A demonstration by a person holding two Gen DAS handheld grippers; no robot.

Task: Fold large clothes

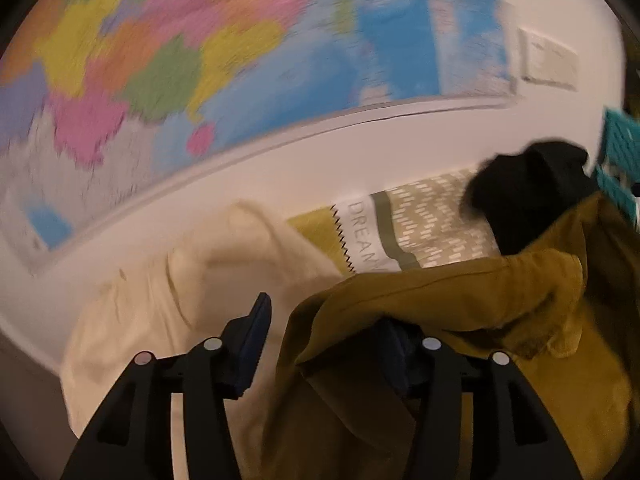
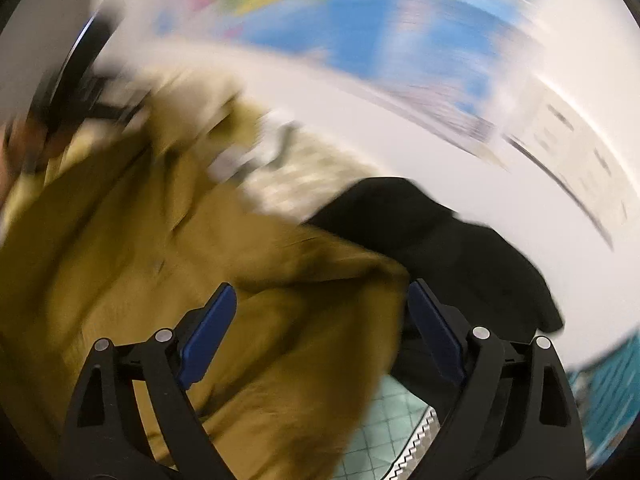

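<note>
A mustard-coloured garment (image 1: 460,300) lies crumpled on the bed, and its edge drapes over the right finger of my left gripper (image 1: 324,320). That gripper's jaws stand apart, with the left pad (image 1: 252,344) bare. Left of it lies a cream garment (image 1: 160,304). A black garment (image 1: 528,192) sits beyond the mustard one. In the blurred right wrist view, my right gripper (image 2: 320,286) is wide open over the mustard garment (image 2: 160,260). The cloth lies between its pads without being pressed. The black garment (image 2: 440,232) is just past its right finger.
Patterned bedding printed with "DREAM" (image 1: 400,228) lies under the clothes. A teal basket (image 1: 620,152) stands at the far right. A large coloured map (image 1: 200,60) hangs on the white wall behind the bed. Quilted green fabric (image 2: 384,432) shows below the right gripper.
</note>
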